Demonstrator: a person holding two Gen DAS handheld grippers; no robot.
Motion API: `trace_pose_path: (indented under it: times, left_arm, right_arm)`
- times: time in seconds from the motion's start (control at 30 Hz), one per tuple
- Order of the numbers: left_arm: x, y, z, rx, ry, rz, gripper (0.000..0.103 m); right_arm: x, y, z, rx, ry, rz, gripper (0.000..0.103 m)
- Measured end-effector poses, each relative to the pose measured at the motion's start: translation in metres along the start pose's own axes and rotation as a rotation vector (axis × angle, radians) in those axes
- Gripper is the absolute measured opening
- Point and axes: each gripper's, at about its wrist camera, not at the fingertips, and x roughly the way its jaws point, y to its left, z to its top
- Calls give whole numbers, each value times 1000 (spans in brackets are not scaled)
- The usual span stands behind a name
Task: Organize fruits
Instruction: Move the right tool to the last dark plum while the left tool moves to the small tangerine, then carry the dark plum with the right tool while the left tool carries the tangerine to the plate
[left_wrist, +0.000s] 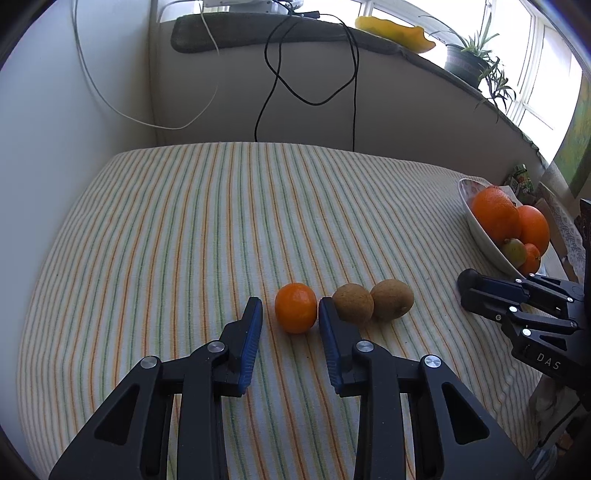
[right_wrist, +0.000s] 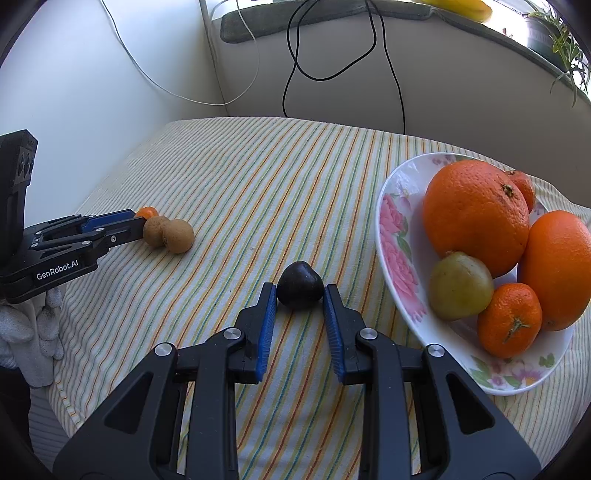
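Note:
A small mandarin (left_wrist: 296, 312) lies on the striped cloth between the open fingers of my left gripper (left_wrist: 290, 308); the right fingertip touches it. Two brown kiwis (left_wrist: 353, 302) (left_wrist: 392, 299) lie side by side just right of it. A dark plum-like fruit (right_wrist: 300, 285) sits between the tips of my open right gripper (right_wrist: 300, 291). A floral bowl (right_wrist: 397, 240) at the right holds two large oranges (right_wrist: 475, 218), mandarins (right_wrist: 509, 320) and a green fruit (right_wrist: 460, 285). The left gripper (right_wrist: 142, 221) also shows in the right wrist view, the right gripper (left_wrist: 466, 284) in the left wrist view.
The striped cloth (left_wrist: 207, 221) covers the table up to a wall with hanging black and white cables (left_wrist: 273, 74). A windowsill above carries a yellow object (left_wrist: 395, 31) and a potted plant (left_wrist: 469, 59). A box (left_wrist: 521, 181) stands behind the bowl.

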Motion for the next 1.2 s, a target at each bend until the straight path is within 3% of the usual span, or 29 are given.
trace_pose_path:
  times: [0.07, 0.7, 1.2]
  left_arm:
    - [1, -2, 0, 10, 1, -1, 22]
    - [-33, -7, -1, -41, -70, -34, 21]
    - [-36, -78, 16, 24, -95, -149, 21]
  right_arm:
    - [1, 1, 1, -9, 1, -5, 27]
    - [-35, -6, -13, 6, -59, 69, 26]
    - [-103, -48, -34, 73, -171, 71, 26]
